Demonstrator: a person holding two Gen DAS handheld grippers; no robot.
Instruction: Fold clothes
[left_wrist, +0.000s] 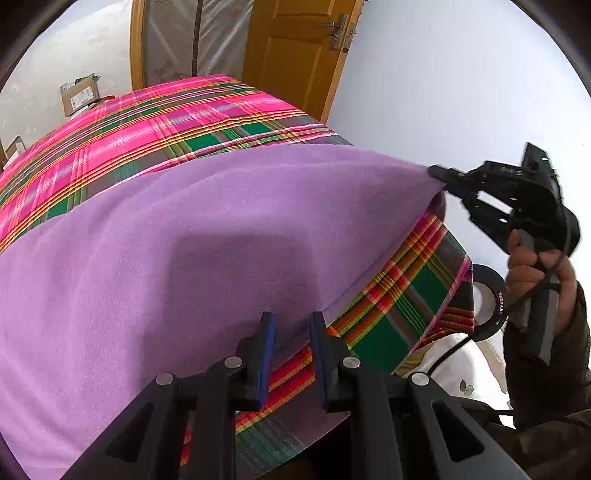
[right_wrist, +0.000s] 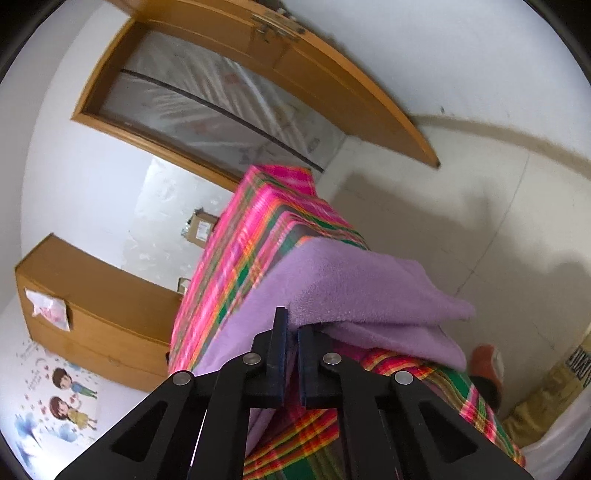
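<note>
Across the near end of the bed (left_wrist: 155, 122), which wears a pink-and-green plaid cover, a purple fleece cloth (left_wrist: 192, 236) lies spread, its long axis running side to side across the bed and reaching to the right-hand edge. At that edge the right tongs (left_wrist: 441, 177), held in a hand (left_wrist: 543, 273), are closed tight on the cloth's far corner and hold it raised off the cover, so the fleece rises in a taut slope. The left tongs (left_wrist: 291, 332) sit over the cloth's near hem with jaws partly apart; whether they pinch the hem I cannot tell. From the right wrist view the pinched spot hides behind the fingers (right_wrist: 280, 343), and the cloth's left end is cut off.
</note>
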